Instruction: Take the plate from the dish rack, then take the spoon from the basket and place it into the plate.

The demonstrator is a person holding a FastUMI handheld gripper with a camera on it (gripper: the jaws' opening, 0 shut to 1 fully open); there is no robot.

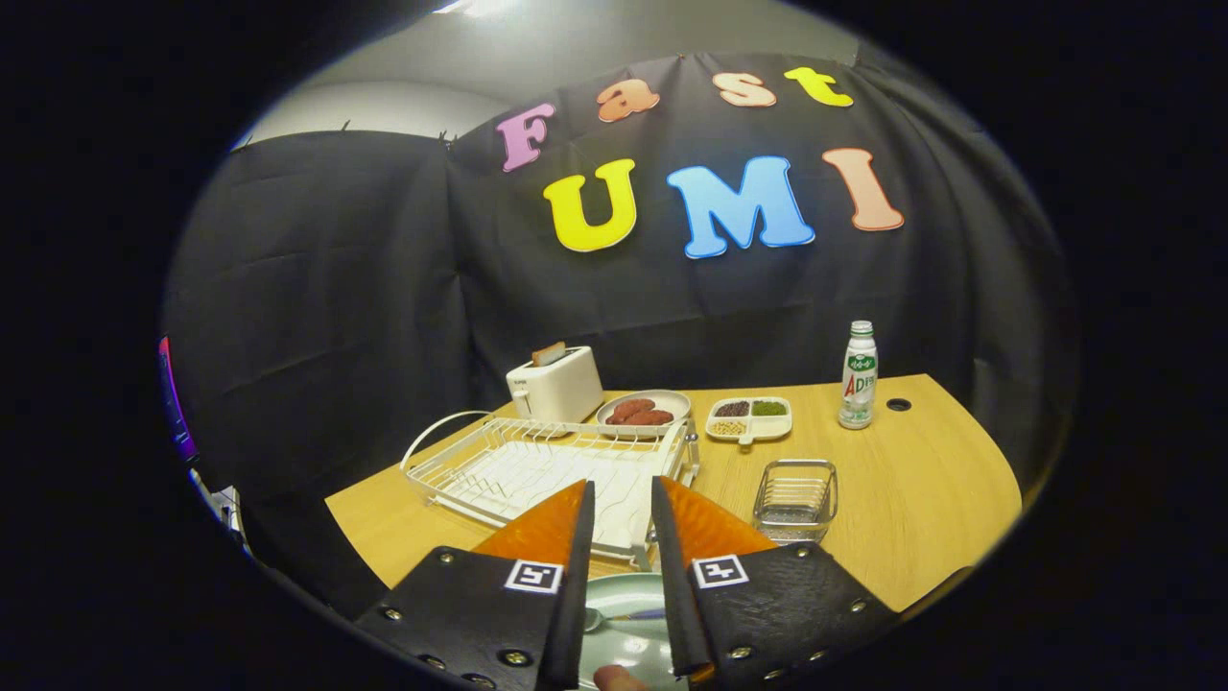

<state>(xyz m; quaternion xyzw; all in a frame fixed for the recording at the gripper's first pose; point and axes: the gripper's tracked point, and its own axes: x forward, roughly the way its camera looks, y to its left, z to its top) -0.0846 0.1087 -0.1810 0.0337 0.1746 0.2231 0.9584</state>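
Note:
My gripper [622, 483] is open, its two orange fingers apart with nothing held between them. Below the gap, close under the finger bases, lies a pale green plate [628, 597] on the wooden table. A spoon [614, 616] rests in it, mostly hidden by the fingers. Just ahead of the fingertips stands the white wire dish rack [537, 465], with no dishes in it. The small wire basket [794, 497] sits to the right of the right finger and holds nothing I can make out.
Beyond the rack stand a white toaster [554, 384] holding a slice of bread, a plate of sausages [643, 411] and a divided snack dish [748, 418]. A bottle [858, 376] stands at the back right. A person's fingertip [619, 679] shows below the plate.

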